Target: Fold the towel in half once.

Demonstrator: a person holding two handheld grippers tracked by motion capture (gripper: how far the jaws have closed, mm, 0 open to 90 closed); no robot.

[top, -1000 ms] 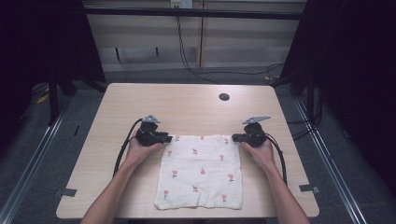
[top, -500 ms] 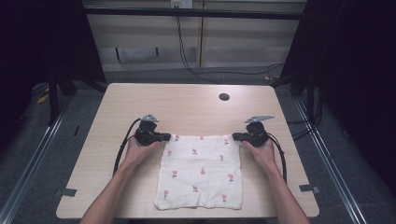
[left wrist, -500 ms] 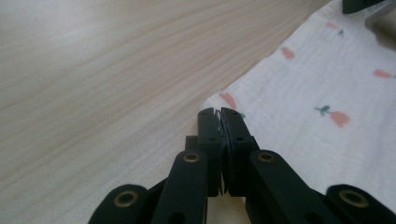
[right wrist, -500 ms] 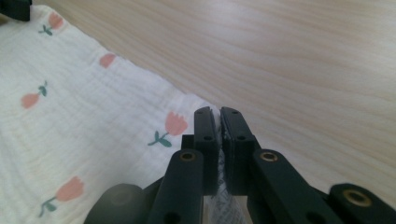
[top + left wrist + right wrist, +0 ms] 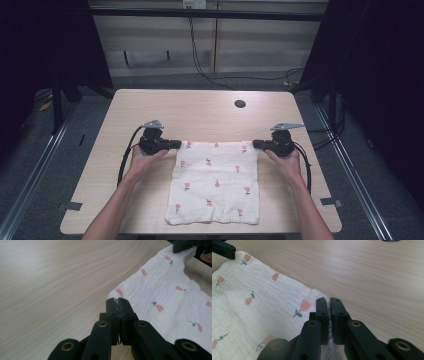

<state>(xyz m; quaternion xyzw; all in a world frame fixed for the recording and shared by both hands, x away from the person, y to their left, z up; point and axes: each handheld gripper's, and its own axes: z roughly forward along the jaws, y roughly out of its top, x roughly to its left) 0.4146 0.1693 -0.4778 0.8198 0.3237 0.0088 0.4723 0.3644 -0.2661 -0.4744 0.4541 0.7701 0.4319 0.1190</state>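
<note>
My left gripper (image 5: 175,144) pinches the cloth's (image 5: 216,181) far left corner; my right gripper (image 5: 256,144) seemingly clamps its far right corner, near the table's (image 5: 200,112) middle

A light wooden tabletop (image 5: 200,115) with a small round dark hole (image 5: 240,104) is set on a grey floor (image 5: 50,165). Black cables (image 5: 210,65) are hung behind it. Dark sides are seen.

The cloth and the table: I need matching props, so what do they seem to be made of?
The cloth looks like soft white crinkled cotton gauze, matte, printed with small pink tulips; its fine rippled weave shows in both gripper views. The table looks like pale wood or wood-look laminate with a smooth, faintly glossy finish and streaked grain lines.
</note>
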